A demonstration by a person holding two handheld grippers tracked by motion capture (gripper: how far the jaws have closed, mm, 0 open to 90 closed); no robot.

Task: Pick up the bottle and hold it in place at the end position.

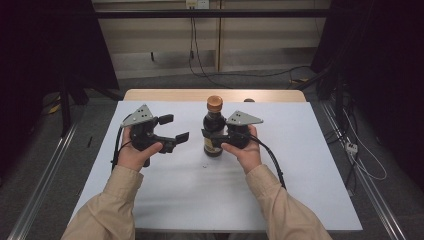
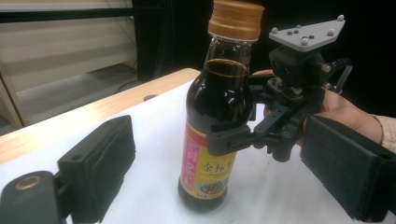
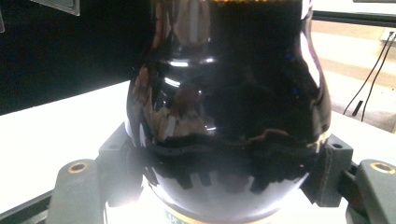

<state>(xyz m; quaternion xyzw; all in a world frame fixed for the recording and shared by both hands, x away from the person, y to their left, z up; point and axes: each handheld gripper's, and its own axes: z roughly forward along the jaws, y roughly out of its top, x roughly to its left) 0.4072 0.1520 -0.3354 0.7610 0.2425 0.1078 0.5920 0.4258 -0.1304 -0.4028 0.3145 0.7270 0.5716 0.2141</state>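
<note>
Right tongs (image 1: 212, 138) clamped around dark glass sauce bottle with orange cap (image 1: 214, 126), upright on white surface (image 1: 300, 165); left tongs (image 1: 175, 129) spread, empty, beside it.

The glossy dark glass bottle (image 2: 215, 107) is wearing a ridged plastic cap (image 2: 236, 19) and paper label (image 2: 205, 169); at six o'clock the matt white table (image 1: 300, 165) is lying smooth.

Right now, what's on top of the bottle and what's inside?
An orange-brown screw cap tops the bottle, which holds dark liquid up to the neck. The label and right gripper cover the lower body.
</note>
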